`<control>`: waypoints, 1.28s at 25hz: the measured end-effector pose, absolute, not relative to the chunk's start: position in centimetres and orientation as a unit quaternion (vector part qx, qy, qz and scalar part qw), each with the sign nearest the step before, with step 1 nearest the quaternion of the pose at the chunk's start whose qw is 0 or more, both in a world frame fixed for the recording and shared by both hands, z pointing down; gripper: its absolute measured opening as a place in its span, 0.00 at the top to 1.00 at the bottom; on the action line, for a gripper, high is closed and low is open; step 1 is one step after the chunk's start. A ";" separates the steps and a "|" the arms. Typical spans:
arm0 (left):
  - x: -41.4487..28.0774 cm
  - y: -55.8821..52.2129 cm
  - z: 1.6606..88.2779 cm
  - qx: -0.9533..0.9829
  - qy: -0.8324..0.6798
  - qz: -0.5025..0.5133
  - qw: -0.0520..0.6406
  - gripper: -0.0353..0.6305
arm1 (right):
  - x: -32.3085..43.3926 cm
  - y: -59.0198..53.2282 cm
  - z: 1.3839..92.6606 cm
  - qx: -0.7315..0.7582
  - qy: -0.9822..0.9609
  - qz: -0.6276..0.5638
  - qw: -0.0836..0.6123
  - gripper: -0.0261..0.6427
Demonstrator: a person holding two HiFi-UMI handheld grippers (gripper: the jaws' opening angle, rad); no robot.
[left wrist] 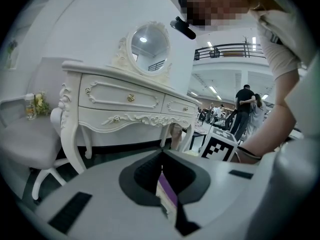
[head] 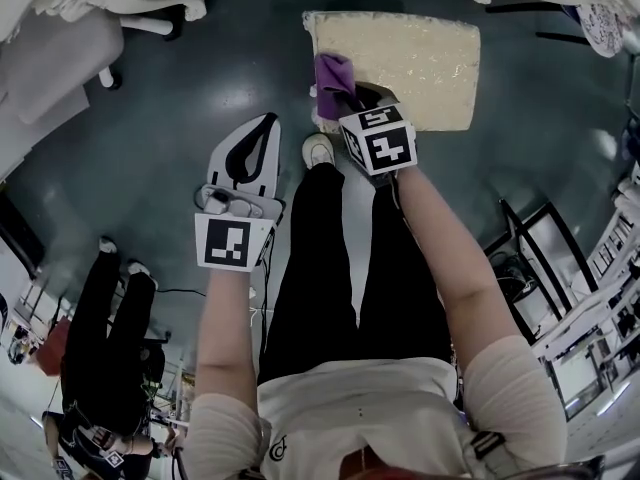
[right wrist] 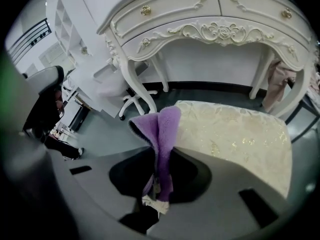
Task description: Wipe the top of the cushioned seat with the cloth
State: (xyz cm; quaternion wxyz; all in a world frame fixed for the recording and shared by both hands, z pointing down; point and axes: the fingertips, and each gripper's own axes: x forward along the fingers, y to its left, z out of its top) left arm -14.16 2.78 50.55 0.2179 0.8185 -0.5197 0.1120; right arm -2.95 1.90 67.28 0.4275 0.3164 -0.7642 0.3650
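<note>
The cushioned seat (head: 410,63) is a cream, gold-flecked pad on the floor ahead of me; it also fills the right of the right gripper view (right wrist: 240,134). A purple cloth (head: 335,73) stands folded over the seat's near left corner. My right gripper (head: 346,96) is shut on the cloth (right wrist: 162,126), which sticks up from between its jaws (right wrist: 162,156). My left gripper (head: 268,123) hovers over bare floor left of the seat, jaws together. In the left gripper view (left wrist: 162,156) only a thin purple and pale sliver shows in the slit.
A white carved dressing table (right wrist: 210,29) stands just behind the seat, its legs at both ends; it also shows with its oval mirror (left wrist: 120,104). A white chair (left wrist: 30,144) sits left. A dark-clothed person (head: 100,338) stands at lower left. My own shoe (head: 318,150) is near the seat.
</note>
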 end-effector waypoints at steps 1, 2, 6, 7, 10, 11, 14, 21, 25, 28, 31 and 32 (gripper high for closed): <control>-14.1 2.8 50.1 0.818 -0.521 0.109 0.217 0.93 | -2.7 1.9 67.1 0.317 -0.764 0.365 0.429 0.84; -14.0 2.9 49.7 0.819 -0.521 0.107 0.215 0.93 | -2.4 2.0 66.9 0.317 -0.763 0.364 0.430 0.84; -13.2 2.8 49.1 0.820 -0.521 0.097 0.216 0.93 | -1.5 1.8 66.5 0.313 -0.766 0.362 0.429 0.84; -12.7 2.6 49.1 0.820 -0.521 0.096 0.218 0.93 | -1.2 1.7 66.6 0.312 -0.768 0.362 0.427 0.84; -10.7 2.0 49.1 0.818 -0.523 0.094 0.219 0.93 | 0.3 1.6 66.7 0.310 -0.769 0.368 0.422 0.83; -10.0 1.9 49.1 0.818 -0.524 0.093 0.219 0.93 | 0.9 1.5 66.7 0.311 -0.768 0.370 0.420 0.83; -8.5 1.9 49.6 0.817 -0.525 0.094 0.218 0.93 | 2.6 1.2 66.6 0.310 -0.771 0.363 0.422 0.83; -3.2 1.1 49.8 0.817 -0.524 0.082 0.226 0.93 | 8.1 0.4 66.5 0.302 -0.774 0.342 0.440 0.83; -0.1 0.2 49.4 0.819 -0.523 0.075 0.221 0.93 | 11.6 -0.3 66.6 0.312 -0.769 0.347 0.436 0.83; 2.0 -0.2 49.2 0.821 -0.521 0.076 0.221 0.93 | 14.3 -0.7 66.6 0.322 -0.763 0.349 0.440 0.83; 3.7 -0.6 49.1 0.820 -0.521 0.080 0.221 0.93 | 17.0 -1.3 66.7 0.328 -0.756 0.349 0.445 0.83; 4.2 -0.7 49.0 0.820 -0.522 0.081 0.220 0.93 | 17.8 -1.5 66.8 0.329 -0.755 0.349 0.446 0.83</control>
